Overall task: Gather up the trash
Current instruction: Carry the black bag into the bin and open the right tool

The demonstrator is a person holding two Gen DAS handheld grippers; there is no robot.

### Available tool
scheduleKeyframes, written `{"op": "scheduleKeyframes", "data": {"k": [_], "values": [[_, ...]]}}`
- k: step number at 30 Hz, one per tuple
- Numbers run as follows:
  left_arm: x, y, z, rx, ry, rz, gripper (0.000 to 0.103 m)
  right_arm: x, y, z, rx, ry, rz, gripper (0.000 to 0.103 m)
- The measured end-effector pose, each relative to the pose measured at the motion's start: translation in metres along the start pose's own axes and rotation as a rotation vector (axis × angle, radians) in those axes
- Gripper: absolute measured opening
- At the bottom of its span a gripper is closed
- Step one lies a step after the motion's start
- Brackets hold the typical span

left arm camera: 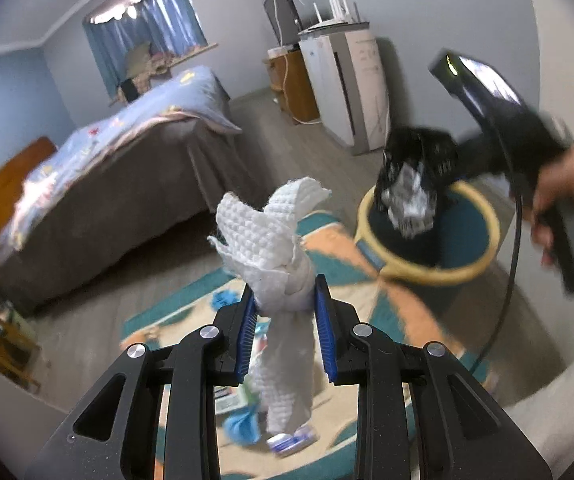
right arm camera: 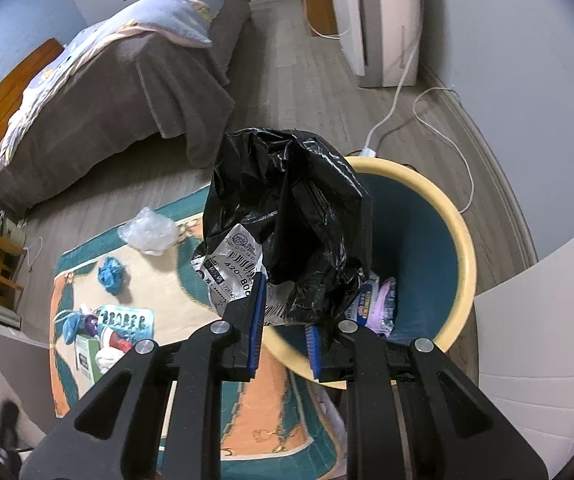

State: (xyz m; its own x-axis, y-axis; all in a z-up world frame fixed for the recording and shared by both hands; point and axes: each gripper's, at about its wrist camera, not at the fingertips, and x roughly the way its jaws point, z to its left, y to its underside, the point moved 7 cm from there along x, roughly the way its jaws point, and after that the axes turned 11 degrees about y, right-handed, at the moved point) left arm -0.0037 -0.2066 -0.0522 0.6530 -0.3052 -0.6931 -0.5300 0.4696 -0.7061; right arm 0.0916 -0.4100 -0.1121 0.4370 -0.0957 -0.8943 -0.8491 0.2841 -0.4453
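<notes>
Landmark: the round waste bin with a yellow rim and teal inside (right arm camera: 457, 240) stands on the grey plank floor at the right edge of the patterned rug; every place below is given from it.

Far left of the bin: a bed under a grey skirt and pale blue quilt (right arm camera: 127, 52), with an orange wooden headboard (right arm camera: 3, 96).

Left of the bin, on the teal, orange and cream rug (right arm camera: 159, 284): a crumpled clear plastic wrapper (right arm camera: 149, 232), a scrunched blue wad (right arm camera: 111, 274) and a white slotted plastic tray (right arm camera: 127, 318) among small clutter too jumbled to sort.

Left tongs (left arm camera: 285, 312): pressed onto a twisted white quilted paper towel (left arm camera: 271, 232) — the blue pads pinch its waist, one end fans upward, the other hangs below. They hover over the rug, left of the bin and apart from it.

Right tongs (right arm camera: 283, 320): pinching a crumpled black plastic bag with a white printed shipping label (right arm camera: 287, 216) by its lower edge. The bag hangs at the bin's left rim, partly over the opening; the left wrist view shows it above the rim, blurred.

Right hand (left arm camera: 567, 196): wrapped around the black handle of the right tongs, above the bin.

Inside the bin: a pink and white wrapper (right arm camera: 379, 304) lies at the near wall.

Behind the bin: a white power strip with its white cord (right arm camera: 407, 96) on the floor — and a tall white appliance (right arm camera: 383, 20) against the wall.
</notes>
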Motion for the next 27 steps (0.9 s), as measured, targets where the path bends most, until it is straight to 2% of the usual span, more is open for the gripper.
{"op": "scheduleKeyframes", "data": {"k": [3,15,22,24,27], "values": [[0.013,-0.021,-0.006,0.031,-0.015,0.0,0.029,0.005,-0.002,-0.012,0.019,-0.004,0.008,0.018],[0.093,-0.07,-0.037,0.1,0.044,0.053,0.029,0.031,-0.009,-0.062,0.089,0.024,0.022,0.018],[0.153,-0.074,-0.05,0.098,0.114,0.12,0.029,0.057,-0.009,-0.076,0.105,0.057,0.067,0.018],[0.172,-0.071,-0.052,0.069,0.172,0.143,0.031,0.064,-0.009,-0.075,0.098,0.069,0.076,0.018],[0.193,-0.068,-0.056,0.037,0.206,0.159,0.031,0.068,-0.012,-0.075,0.099,0.082,0.079,0.018]]}}
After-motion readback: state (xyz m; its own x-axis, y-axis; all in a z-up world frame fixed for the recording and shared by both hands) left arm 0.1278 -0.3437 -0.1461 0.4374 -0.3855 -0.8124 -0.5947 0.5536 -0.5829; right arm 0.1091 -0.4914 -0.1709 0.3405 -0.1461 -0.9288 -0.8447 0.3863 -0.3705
